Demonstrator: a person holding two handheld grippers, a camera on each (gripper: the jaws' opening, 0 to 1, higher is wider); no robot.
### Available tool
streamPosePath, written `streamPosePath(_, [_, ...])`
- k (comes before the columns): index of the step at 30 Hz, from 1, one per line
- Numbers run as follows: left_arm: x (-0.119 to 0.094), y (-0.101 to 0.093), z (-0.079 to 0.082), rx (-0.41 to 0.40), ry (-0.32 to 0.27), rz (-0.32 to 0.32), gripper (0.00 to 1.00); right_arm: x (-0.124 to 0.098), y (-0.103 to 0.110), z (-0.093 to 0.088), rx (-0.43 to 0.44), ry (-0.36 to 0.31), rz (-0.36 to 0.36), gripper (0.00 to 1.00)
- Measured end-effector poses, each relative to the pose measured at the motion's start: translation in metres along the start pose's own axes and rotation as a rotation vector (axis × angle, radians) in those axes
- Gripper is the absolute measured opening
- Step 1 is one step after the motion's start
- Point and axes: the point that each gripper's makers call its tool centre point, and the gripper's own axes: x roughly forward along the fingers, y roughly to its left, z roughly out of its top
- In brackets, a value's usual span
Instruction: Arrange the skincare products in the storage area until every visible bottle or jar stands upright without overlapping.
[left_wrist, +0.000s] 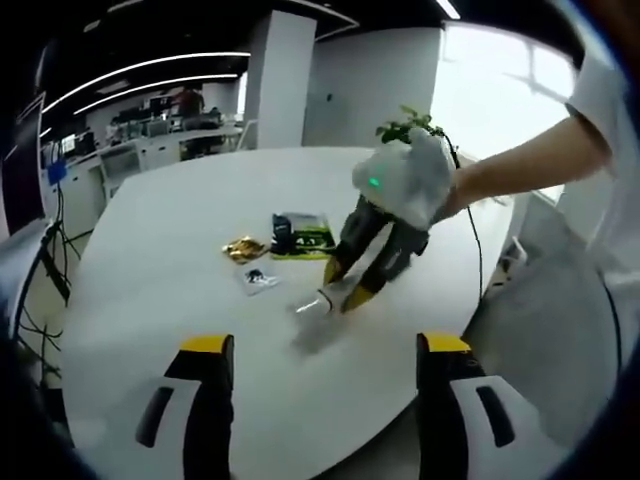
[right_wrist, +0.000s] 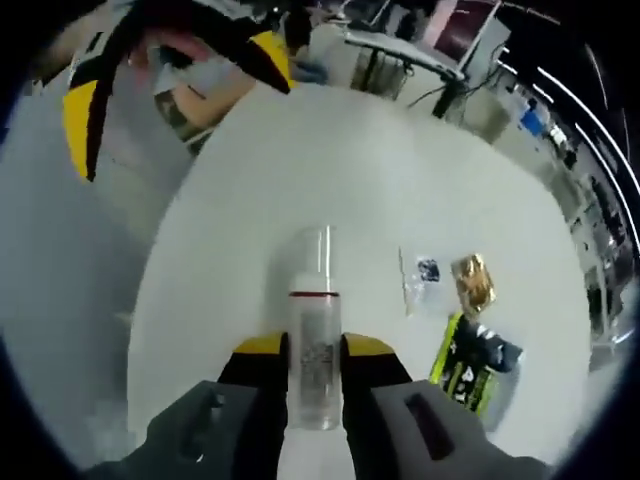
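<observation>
White round table (left_wrist: 180, 220) (three packets (right_wrist: 471, 280))

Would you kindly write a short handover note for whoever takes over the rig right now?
Right gripper: shut on the clear bottle, clamped around its body; the bottle lies flat along the jaws over the white table.
Left gripper: open, holding nothing, above the table's near edge.
On the table beyond: a gold packet, a small clear sachet and a dark green-and-yellow pouch.
Done: bottle grasped.
Left: stand it upright, clear of the packets, then release.
</observation>
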Motion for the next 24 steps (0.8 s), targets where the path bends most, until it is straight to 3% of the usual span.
streamPosePath(3, [0.0,-0.001,0.001,0.002,-0.004,-0.007,0.66,-0.015,0.004,0.015,0.136,-0.109,-0.026,0.19])
streamPosePath(6, [0.0,-0.004,0.002,0.001,-0.009,-0.017,0.65,-0.029,0.01,0.023,0.221,-0.179,-0.045,0.19])
streamPosePath(18, [0.001,-0.013,0.003,0.009,-0.016,-0.06,0.63,-0.076,0.017,0.027,0.455,-0.373,-0.136,0.19])
streamPosePath(24, [0.002,-0.019,0.002,0.009,-0.009,-0.084,0.63,-0.094,0.022,0.017,0.518,-0.418,-0.164,0.19])
